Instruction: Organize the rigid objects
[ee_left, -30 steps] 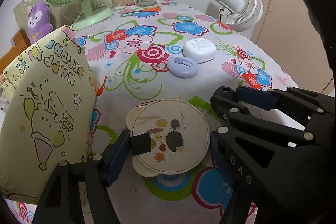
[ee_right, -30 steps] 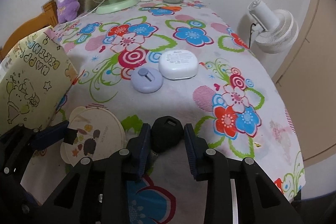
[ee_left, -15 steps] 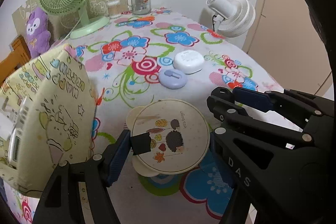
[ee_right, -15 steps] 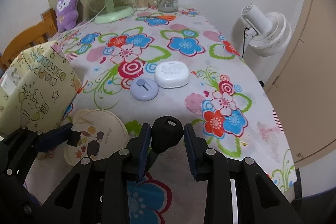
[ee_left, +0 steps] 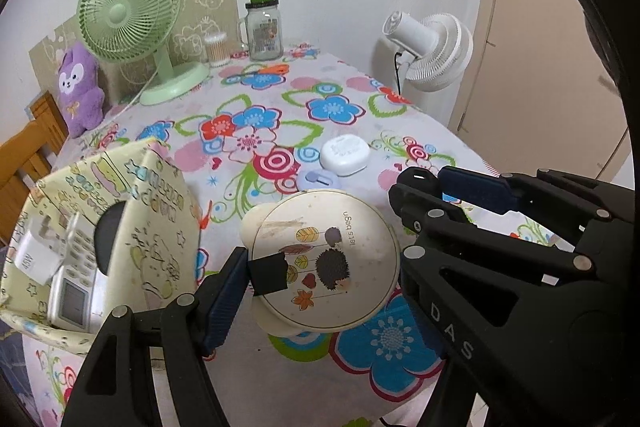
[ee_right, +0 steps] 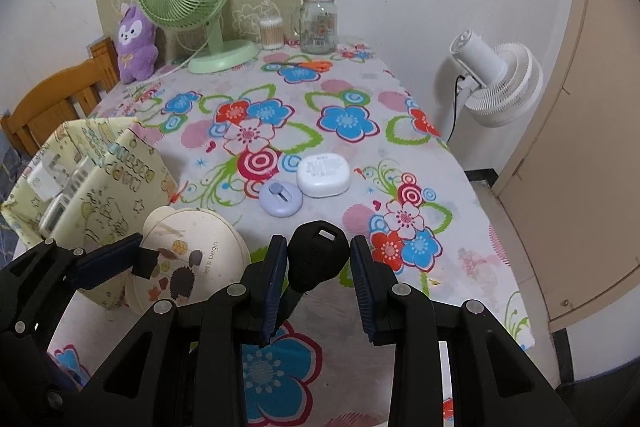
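Both grippers are loaded: the left gripper (ee_left: 320, 291) clamps a round hedgehog-print lid (ee_left: 326, 259), the right gripper (ee_right: 318, 283) pinches a black key fob (ee_right: 318, 253), both held above the table (ee_right: 460, 227). It looks like the carry step. Next, I'd guess, each must swing left over the open paper bag (ee_left: 156, 247) and let go; the lilac disc (ee_right: 280, 199) and white case (ee_right: 323, 174) wait beyond.

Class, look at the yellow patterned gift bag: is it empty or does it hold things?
Not empty. The gift bag stands open-topped, and a remote control and a white charger lie inside it.
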Motion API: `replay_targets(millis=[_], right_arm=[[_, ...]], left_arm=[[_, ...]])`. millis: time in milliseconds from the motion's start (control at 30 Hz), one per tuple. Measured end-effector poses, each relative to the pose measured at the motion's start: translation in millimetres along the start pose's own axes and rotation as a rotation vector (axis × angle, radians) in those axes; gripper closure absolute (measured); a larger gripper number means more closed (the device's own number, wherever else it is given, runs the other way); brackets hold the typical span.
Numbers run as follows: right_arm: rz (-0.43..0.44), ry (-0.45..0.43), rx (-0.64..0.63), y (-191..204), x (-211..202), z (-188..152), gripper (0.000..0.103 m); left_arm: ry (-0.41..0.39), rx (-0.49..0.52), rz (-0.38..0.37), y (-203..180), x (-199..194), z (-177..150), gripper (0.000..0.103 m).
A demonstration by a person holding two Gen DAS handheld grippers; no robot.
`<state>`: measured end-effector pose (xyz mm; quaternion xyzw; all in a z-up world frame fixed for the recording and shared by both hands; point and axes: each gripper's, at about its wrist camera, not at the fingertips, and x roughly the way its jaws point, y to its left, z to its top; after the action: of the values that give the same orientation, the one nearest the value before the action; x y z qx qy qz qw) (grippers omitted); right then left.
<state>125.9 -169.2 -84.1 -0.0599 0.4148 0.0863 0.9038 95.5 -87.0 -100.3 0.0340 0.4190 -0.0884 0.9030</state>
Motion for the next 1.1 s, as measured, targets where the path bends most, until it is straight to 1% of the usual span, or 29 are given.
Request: replay_targets(millis=[567, 900, 1100], right_arm=[[0.013, -0.055, -0.025, 20.3, -36.1, 17.5, 0.068], [0.030, -0.080, -0.035, 41.4, -45.9, 29.4, 0.068], [0.037, -0.079, -0.035, 55.7, -43.7, 34.4, 0.068]], left_arm=[[-0.055, -0.010, 0.018, 14.1, -37.6, 9.2, 0.027], [-0.075, -0.007, 0.039, 33.5, -51.9, 13.7, 0.027], [-0.069, -0.003, 0.032, 49.7, -51.5, 13.3, 0.027]])
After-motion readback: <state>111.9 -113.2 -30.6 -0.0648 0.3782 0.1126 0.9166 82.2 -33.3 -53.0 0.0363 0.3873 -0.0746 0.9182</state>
